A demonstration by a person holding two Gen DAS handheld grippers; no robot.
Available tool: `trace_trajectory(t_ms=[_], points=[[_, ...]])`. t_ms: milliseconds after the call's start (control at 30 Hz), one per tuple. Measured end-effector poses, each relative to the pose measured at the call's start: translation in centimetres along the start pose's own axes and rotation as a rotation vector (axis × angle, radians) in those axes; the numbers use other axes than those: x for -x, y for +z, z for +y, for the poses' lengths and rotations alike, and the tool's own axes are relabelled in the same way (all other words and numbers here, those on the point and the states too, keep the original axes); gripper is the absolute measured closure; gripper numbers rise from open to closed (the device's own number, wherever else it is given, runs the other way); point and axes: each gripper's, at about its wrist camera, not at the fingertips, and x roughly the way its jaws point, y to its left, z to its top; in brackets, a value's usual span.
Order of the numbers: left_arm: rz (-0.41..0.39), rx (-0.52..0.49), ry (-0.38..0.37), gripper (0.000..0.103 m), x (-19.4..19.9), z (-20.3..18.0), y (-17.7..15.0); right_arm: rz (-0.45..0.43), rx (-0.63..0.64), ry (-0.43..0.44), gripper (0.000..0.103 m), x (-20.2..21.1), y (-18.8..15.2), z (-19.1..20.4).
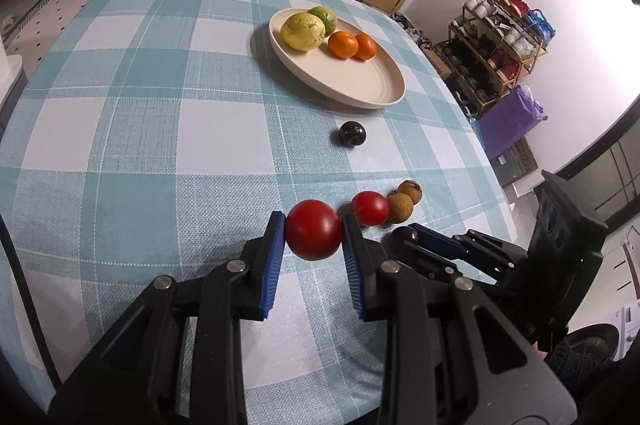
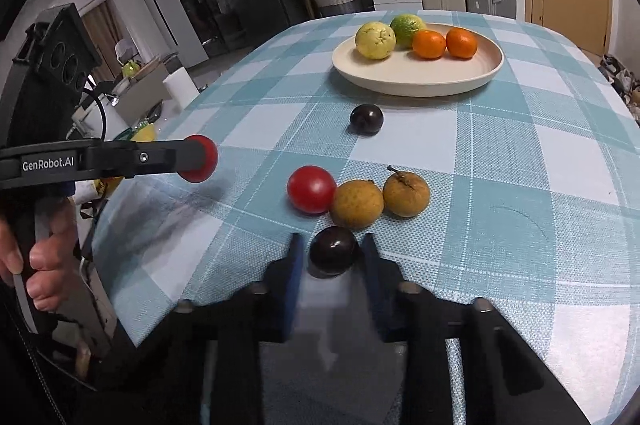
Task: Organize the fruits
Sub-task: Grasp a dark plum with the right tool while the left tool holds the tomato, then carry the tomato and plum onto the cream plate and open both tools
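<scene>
My left gripper (image 1: 313, 231) is shut on a red tomato (image 1: 313, 230) and holds it just above the checked cloth; from the right wrist view that tomato (image 2: 200, 159) hangs at the left. My right gripper (image 2: 333, 253) is shut on a dark plum (image 2: 334, 251) that rests on the cloth near the table's front edge. Just beyond it lie a second red tomato (image 2: 311, 189) and two brown longans (image 2: 357, 203) (image 2: 406, 195), touching in a row. Another dark plum (image 2: 366, 119) lies alone, nearer the cream plate (image 2: 420, 79).
The plate holds a yellow fruit (image 2: 375, 39), a green citrus (image 2: 406, 25) and two oranges (image 2: 429, 44) (image 2: 461, 42), all at its far side. A person's hand (image 2: 40, 265) grips the left tool. A shoe rack (image 1: 500, 37) stands beyond the table's right edge.
</scene>
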Motion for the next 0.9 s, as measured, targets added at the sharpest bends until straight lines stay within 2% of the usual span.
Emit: trace_trajectory(t_ms=[233,367,533,900], points=[[0.003,0.006,-0.01,0.078,-0.2,-0.1,1.3,-0.031,-0.024,0.047,0.078,1.6,0.3,-0.4],[-0.011,-0.012,-0.013,0.078,-0.4,-0.7,2.8,-0.091,-0.056,0.068,0.078,3.6,1.4,-1.1],[-0.035,-0.017,-0.022,0.078,-1.3,-1.6,5.6,-0.158,-0.037,0.069,0.078,5.2,3.7,-1.8],[-0.044,-0.02,-0.04,0.078,-6.0,-3.8,12.9,-0.201,-0.086,0.074,0.078,3.4,9.5,-6.5]])
